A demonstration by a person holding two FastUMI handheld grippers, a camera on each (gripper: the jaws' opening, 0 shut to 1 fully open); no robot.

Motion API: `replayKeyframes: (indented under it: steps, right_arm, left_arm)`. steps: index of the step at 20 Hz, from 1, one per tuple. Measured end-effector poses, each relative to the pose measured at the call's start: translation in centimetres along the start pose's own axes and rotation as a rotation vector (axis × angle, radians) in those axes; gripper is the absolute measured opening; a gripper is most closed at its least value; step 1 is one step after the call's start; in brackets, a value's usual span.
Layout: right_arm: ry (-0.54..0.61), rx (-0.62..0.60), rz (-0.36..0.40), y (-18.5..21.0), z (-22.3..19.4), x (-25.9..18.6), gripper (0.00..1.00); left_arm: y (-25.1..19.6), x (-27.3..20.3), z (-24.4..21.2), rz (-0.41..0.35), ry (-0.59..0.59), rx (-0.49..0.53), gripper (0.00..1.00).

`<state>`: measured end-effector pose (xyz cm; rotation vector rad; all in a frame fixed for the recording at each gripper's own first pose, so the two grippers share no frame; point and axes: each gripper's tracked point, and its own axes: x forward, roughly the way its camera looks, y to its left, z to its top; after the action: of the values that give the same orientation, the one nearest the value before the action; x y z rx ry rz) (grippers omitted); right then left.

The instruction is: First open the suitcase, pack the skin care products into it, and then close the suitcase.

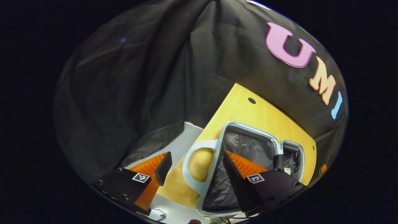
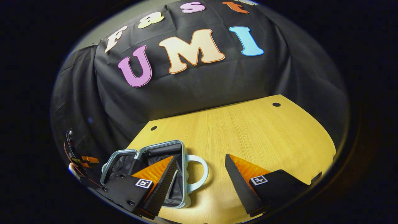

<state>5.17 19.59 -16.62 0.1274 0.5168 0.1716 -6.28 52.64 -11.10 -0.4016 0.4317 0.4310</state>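
suitcase (image 2: 149, 168) is seen lying open on the wooden table (image 2: 248, 133) (handle (image 2: 199, 174) facing the table middle). left gripper (image 1: 196, 169) and right gripper (image 2: 200, 174) are held wide apart, nothing gripped.

Black cloth wall (image 2: 199, 84) behind light wooden table (image 2: 248, 130); grey floor (image 1: 183, 143) beside table.

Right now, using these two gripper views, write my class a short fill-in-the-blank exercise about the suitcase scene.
1. The suitcase lies ____ on the table.
2. The suitcase's handle is shaped like a ____.
3. The table's top looks made of ____.
4. The right gripper has its jaws ____.

Missing words: open; loop; wood; open
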Motion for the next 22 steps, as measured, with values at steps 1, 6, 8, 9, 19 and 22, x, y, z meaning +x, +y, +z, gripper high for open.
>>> replayKeyframes:
  steps: [1, 6, 8, 9, 19, 22]
  right_arm:
    - [0.001, -0.003, -0.004, 0.1, -0.1, 0.0, 0.98]
    - [0.000, 0.003, -0.022, -0.1, -0.2, -0.7, 0.98]
    - [-0.008, 0.007, -0.034, -0.4, -0.1, -1.2, 0.98]
    - [-0.011, 0.005, -0.042, -0.6, 0.0, -1.3, 0.98]
    - [-0.027, 0.006, -0.070, -2.4, 0.2, -2.4, 0.98]
    - [-0.034, 0.011, -0.067, -2.7, 0.2, -2.4, 0.98]
  left_arm:
    - [0.5, 0.7, -0.5, -0.006, 0.018, -0.016, 0.97]
    - [1.5, 3.3, -3.0, -0.052, 0.096, -0.088, 0.95]
    - [1.1, 4.0, -3.2, -0.066, 0.101, -0.111, 0.90]
    - [0.9, 4.4, -3.3, -0.074, 0.099, -0.118, 0.89]
    - [0.4, 4.3, -3.4, -0.096, 0.123, -0.101, 0.06]
    - [-0.5, 2.9, -2.5, -0.106, 0.104, -0.110, 0.01]
